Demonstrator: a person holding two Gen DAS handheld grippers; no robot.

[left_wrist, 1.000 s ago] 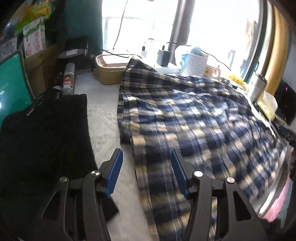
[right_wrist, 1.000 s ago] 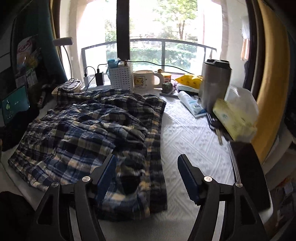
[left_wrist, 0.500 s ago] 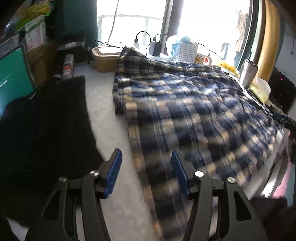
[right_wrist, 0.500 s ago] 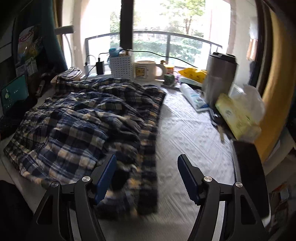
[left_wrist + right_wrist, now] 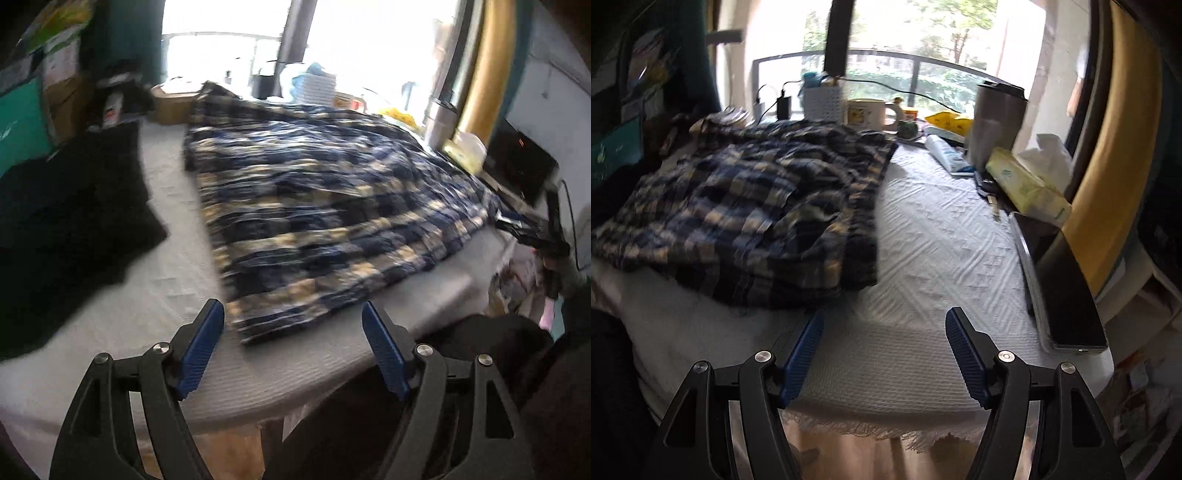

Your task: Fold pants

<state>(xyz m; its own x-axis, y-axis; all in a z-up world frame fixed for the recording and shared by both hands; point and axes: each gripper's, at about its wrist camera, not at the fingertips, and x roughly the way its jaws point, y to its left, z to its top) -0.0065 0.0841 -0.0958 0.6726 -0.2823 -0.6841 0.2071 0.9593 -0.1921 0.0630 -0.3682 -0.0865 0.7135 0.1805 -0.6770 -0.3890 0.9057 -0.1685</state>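
The blue, navy and cream plaid pants (image 5: pixel 317 206) lie spread on the white textured table cover (image 5: pixel 147 302). In the right wrist view the pants (image 5: pixel 746 206) lie rumpled on the left half of the table. My left gripper (image 5: pixel 293 350) is open and empty, just off the table's near edge, short of the pants' near corner. My right gripper (image 5: pixel 884 354) is open and empty over the near table edge, to the right of the pants' hem. The other gripper (image 5: pixel 532 232) shows at the far right of the left wrist view.
A black cloth (image 5: pixel 62 229) lies on the table's left. A mug (image 5: pixel 866 112), a white basket (image 5: pixel 822 103), chargers, a steel tumbler (image 5: pixel 997 125), a tube (image 5: pixel 945 153), a tissue pack (image 5: pixel 1027 184) and a dark tablet (image 5: pixel 1060 284) line the back and right edges.
Both grippers have pulled back toward the table's near edge and away from the pants. Both stay open and empty. The pants lie as before.
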